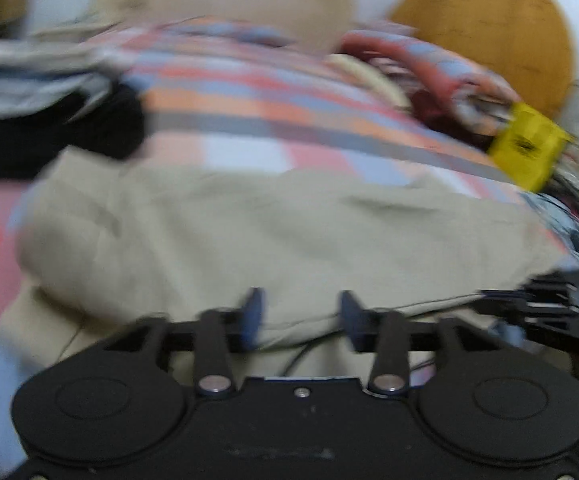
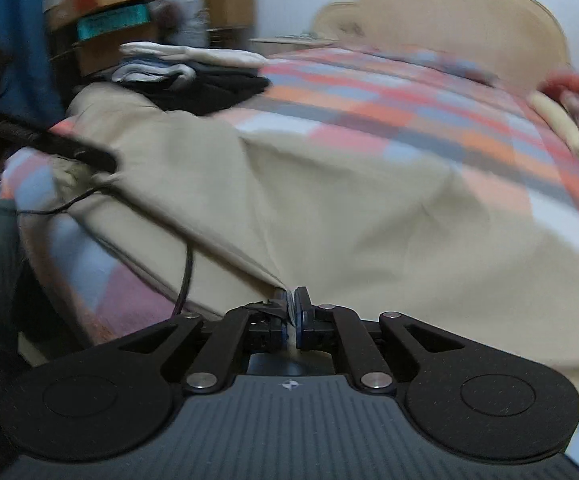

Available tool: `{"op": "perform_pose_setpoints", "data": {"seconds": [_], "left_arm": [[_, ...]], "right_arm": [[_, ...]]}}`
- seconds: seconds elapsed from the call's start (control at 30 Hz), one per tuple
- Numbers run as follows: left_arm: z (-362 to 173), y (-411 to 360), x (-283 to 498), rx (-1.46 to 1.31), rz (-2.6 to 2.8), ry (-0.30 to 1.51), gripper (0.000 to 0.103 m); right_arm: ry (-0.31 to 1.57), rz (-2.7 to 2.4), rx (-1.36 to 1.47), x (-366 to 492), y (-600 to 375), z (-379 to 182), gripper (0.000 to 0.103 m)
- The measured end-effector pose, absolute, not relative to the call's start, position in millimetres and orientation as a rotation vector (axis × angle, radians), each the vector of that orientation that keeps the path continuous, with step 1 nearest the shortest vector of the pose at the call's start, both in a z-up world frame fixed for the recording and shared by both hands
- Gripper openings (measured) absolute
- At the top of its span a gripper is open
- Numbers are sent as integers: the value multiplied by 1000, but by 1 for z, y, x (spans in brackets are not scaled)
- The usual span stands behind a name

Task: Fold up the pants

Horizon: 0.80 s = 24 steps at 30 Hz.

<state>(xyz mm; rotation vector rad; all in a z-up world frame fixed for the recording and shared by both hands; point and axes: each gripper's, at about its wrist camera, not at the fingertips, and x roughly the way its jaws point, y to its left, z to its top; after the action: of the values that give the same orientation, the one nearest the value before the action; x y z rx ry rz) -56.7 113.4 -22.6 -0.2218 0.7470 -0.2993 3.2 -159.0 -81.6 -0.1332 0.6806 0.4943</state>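
Note:
Beige pants point(image 1: 249, 232) lie spread on a checked bedspread point(image 1: 249, 92), blurred by motion. My left gripper point(image 1: 299, 312) is open, its jaws apart just above the pants' near edge. In the right wrist view the pants point(image 2: 369, 220) stretch away from me. My right gripper point(image 2: 292, 304) is shut on a pinched fold of the pants' near edge. The left gripper point(image 2: 101, 162) also shows there, at the left over the pants. The right gripper point(image 1: 549, 304) shows at the right edge of the left wrist view.
A stack of folded clothes point(image 2: 193, 72) sits at the far left of the bed, with cardboard boxes point(image 2: 137, 4) behind. A padded headboard point(image 2: 449, 20) is at the back. A yellow packet point(image 1: 525, 152), rumpled fabric point(image 1: 429, 64) and a round wooden board point(image 1: 489, 28) lie right. A black cable point(image 2: 187, 268) hangs near.

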Motion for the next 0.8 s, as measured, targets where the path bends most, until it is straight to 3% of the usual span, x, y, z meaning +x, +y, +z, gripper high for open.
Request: {"op": "perform_pose_setpoints", "data": {"seconds": [0.03, 0.1, 0.17, 0.23, 0.6, 0.7, 0.8], "left_arm": [[-22, 123, -64, -264, -280, 744, 55], [-15, 144, -77, -347, -228, 721, 64], [-7, 162, -88, -379, -157, 687, 70], [-1, 180, -91, -397, -79, 663, 73], [-17, 218, -64, -506, 24, 664, 74], [-24, 217, -52, -496, 38, 682, 70], [-27, 215, -54, -515, 55, 694, 51]], "right_arm": [[663, 482, -97, 1, -163, -80, 11], [663, 454, 2, 2, -175, -73, 37], [646, 415, 84, -1, -188, -65, 46], [639, 376, 133, -6, -196, -62, 48], [643, 200, 479, -32, -217, -84, 85], [645, 193, 617, -29, -224, -93, 88], [654, 171, 701, -23, -225, -100, 88]]}}
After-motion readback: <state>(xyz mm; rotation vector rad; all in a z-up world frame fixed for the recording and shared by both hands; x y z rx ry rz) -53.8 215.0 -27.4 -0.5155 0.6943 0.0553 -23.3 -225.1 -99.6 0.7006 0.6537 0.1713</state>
